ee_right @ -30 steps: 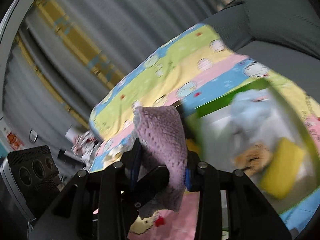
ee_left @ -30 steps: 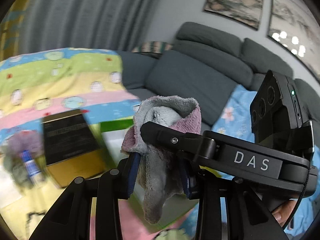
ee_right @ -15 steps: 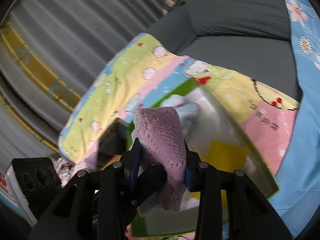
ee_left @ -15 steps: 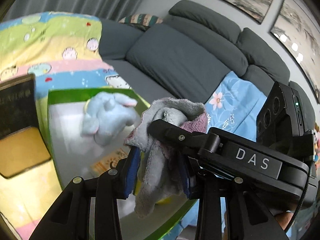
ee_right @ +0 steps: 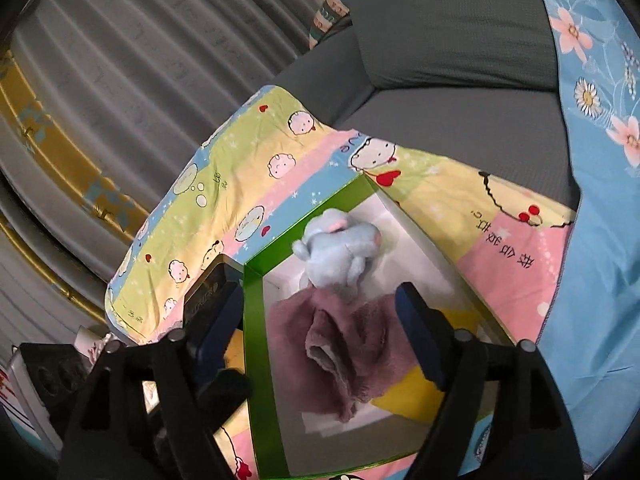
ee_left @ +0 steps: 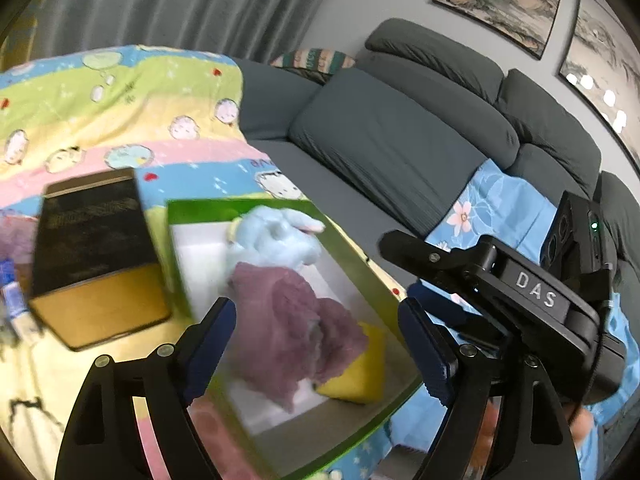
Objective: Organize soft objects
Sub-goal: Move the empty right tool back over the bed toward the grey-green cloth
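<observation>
Both grippers — left gripper (ee_left: 316,344), right gripper (ee_right: 320,328) — opening, nothing held; purple cloth (ee_right: 352,344) lies inside green box (ee_right: 253,320), below blue plush (ee_right: 340,244) — stowed.

From my left wrist camera I read "DAS" in pale capitals on the black body of the right tongs (ee_left: 535,295). From the right wrist camera, the pastel striped cartoon blanket (ee_right: 504,236) carries Chinese characters on its pink patch and Latin letters too curved for me to make out.
</observation>
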A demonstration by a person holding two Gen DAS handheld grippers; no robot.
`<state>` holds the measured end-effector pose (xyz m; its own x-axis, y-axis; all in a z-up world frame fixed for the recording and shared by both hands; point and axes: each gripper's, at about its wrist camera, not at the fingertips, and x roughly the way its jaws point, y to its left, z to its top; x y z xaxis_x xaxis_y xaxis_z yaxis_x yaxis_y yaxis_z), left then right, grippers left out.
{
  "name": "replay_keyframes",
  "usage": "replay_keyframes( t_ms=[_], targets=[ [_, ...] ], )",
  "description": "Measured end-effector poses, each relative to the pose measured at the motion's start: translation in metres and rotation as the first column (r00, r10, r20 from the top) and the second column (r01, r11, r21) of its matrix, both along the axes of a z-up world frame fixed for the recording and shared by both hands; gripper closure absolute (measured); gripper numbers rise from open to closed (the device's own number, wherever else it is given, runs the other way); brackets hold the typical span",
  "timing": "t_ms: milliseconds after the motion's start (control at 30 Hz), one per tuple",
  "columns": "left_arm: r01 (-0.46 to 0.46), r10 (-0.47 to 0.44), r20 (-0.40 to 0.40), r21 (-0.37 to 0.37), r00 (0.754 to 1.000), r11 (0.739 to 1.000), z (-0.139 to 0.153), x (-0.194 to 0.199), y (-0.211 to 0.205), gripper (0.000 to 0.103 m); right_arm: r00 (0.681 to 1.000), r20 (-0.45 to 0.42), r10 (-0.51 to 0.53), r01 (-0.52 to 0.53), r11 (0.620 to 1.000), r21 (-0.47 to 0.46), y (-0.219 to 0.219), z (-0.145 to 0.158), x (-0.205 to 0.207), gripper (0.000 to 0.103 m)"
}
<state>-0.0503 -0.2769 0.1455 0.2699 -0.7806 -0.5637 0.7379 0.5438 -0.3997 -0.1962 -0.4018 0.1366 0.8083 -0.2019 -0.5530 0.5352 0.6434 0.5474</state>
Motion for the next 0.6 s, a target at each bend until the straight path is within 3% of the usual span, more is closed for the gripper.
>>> replay_keyframes(
  t_ms=[333,500,567,600],
  targets=[
    [-0.178,0.179,-0.010,0.039,0.984,0.983,0.022,0.013,0.108,0.017,1.000,-0.022,0.018,-0.020,0.996,-0.090,0.028,0.018,0.009,0.014],
    [-0.331,0.332,0.009,0.067,0.943,0.941,0.029,0.017,0.183,0.017,0.997,-0.037,0.066,-0.071,0.987,-0.145,0.055,0.027,0.023,0.011],
    [-0.397,0.395,0.035,0.089,0.918,0.914,0.028,0.017,0.210,0.017,0.994,-0.047,0.096,-0.102,0.980,-0.169,0.068,0.029,0.030,0.010],
    [-0.449,0.446,0.055,0.105,0.893,0.887,0.026,0.019,0.226,0.017,0.992,-0.049,0.113,-0.120,0.976,-0.180,0.075,0.030,0.034,0.010]
  ],
)
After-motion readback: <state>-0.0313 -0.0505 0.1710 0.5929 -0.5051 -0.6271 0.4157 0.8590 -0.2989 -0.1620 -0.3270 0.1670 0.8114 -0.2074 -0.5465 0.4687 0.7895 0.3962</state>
